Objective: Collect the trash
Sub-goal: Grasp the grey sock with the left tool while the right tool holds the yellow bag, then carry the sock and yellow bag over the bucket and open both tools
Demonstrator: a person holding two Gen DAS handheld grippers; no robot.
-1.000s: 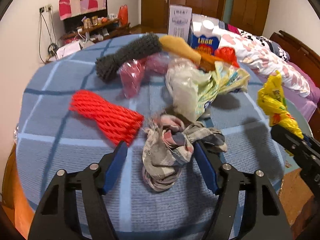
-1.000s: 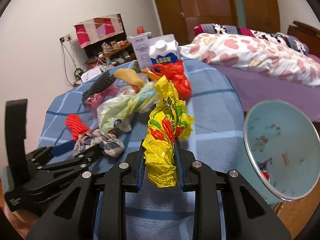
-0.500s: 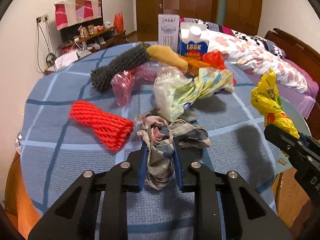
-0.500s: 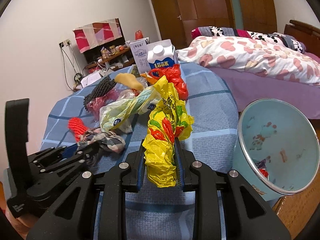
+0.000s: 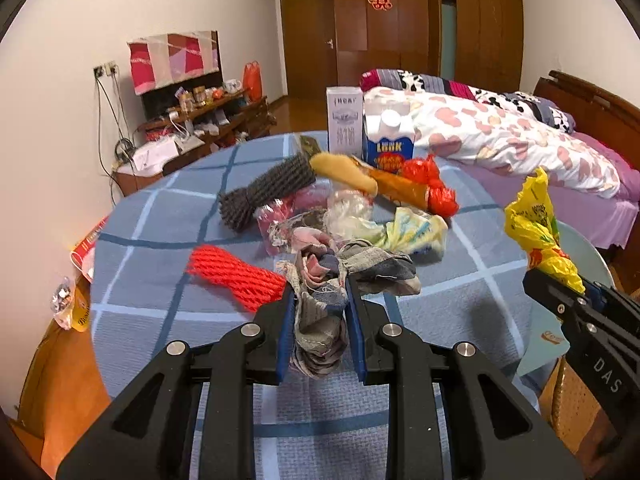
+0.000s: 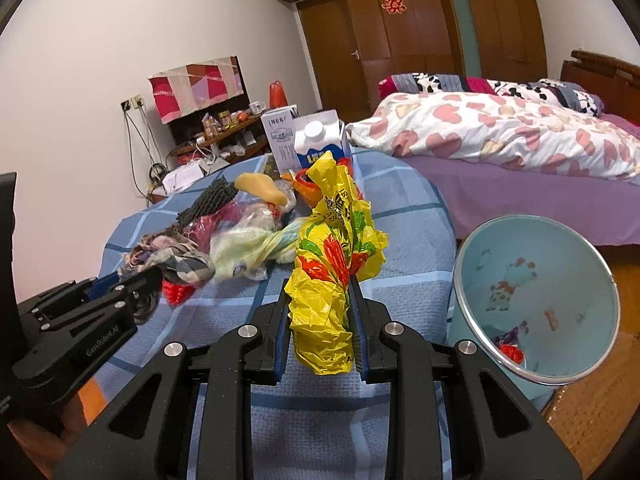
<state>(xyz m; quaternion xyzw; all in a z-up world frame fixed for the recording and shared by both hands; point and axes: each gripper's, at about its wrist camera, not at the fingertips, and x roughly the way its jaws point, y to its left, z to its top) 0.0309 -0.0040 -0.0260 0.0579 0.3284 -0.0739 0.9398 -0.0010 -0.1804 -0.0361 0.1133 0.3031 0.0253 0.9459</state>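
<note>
- Over the blue checked counter, both tongs are loaded: the left tongs are clamped tight on a crumpled plaid rag, its loose end draping toward the counter and the pile.
- The right tongs are closed hard on a scrunched yellow bag, held upright above the counter edge, with the pale blue bin just to their right and lower down.
- The bin sits off the counter beside the bed, mouth tilted toward the camera, some scraps already at its bottom.
- My read: the step in hand is carrying both catches to the bin. Best done one at a time, the yellow bag first since it is nearer; bring the tongs over the middle of the mouth before letting go, as a light bag could drift onto the rim.
- For the rag, lift clear first, so the trailing end does not drag the red foam net or the pale wrapper along.
- Writing: the blue milk carton reads "LOOK"; the white box carries print I can't make out; the left tool's body shows "GenRobot.AI", the right one's "DAS"; the yellow bag bears Chinese characters, unreadable here.
</note>
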